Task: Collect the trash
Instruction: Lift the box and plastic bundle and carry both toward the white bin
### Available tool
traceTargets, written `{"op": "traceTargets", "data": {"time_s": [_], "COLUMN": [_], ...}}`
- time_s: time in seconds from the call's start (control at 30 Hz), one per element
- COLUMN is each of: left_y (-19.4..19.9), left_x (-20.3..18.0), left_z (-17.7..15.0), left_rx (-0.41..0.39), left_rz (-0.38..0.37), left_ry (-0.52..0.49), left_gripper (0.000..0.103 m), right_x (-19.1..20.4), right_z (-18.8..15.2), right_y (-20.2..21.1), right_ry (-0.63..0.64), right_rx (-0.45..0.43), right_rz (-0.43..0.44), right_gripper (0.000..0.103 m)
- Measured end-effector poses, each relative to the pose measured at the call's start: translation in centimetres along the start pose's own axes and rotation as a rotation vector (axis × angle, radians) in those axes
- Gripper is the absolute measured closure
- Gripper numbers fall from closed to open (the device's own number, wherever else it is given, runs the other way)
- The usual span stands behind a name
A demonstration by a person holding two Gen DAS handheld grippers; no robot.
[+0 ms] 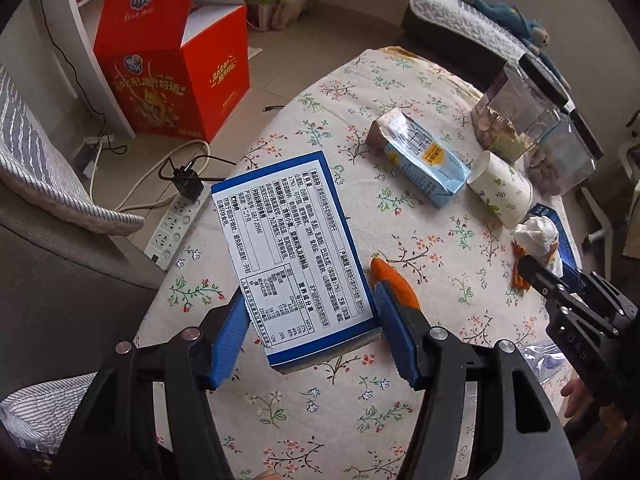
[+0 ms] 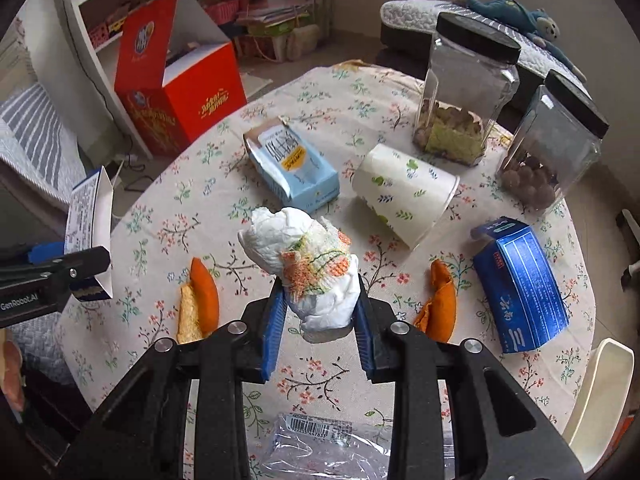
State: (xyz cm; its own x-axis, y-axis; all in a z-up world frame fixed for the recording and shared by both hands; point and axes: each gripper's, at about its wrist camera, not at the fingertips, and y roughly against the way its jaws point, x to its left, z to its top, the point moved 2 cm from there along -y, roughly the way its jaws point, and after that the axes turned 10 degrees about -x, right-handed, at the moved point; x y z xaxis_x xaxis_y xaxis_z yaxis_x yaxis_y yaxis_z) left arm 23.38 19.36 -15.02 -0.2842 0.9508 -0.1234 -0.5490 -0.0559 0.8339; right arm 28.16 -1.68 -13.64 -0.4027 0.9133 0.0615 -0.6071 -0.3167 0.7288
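Left gripper [image 1: 312,332] clamped on box [image 1: 294,252], right gripper [image 2: 320,320] on crumpled tissue [image 2: 308,264].

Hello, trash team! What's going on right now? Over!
Left hand-held gripper shut on blue-and-white box. Right hand-held gripper shut on crumpled tissue. Peels, cup, cartons wait on the table.

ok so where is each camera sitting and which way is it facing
Left wrist: on the left gripper, looking along its jaws, shut on the blue-bordered white printed box.
Right wrist: on the right gripper, jaws gripping the crumpled white tissue wad.
Shared: floral tablecloth, light-blue carton, tipped paper cup.
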Motion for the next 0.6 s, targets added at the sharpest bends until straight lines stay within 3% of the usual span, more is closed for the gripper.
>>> {"op": "traceTargets", "data": {"time_s": [0.27,0.6], "left_y": [2.8,6.4], "left_x": [-1.3,-4.9], "left_z": [1.1,1.8], "left_rx": [-0.184,-0.428], "left_rz": [0.000,0.071], "left_ry": [0.003,-0.081], "left_gripper": [0.042,0.042], "right_x": [-1.1,-1.8], "right_z": [1.3,1.8], "right_y": [2.2,5.5], "right_ry": [-0.065,-0.069], "right_rx": [-0.170,-0.337], "right_rz": [-0.057,-0.163], "right_gripper": [0.073,0.073]}}
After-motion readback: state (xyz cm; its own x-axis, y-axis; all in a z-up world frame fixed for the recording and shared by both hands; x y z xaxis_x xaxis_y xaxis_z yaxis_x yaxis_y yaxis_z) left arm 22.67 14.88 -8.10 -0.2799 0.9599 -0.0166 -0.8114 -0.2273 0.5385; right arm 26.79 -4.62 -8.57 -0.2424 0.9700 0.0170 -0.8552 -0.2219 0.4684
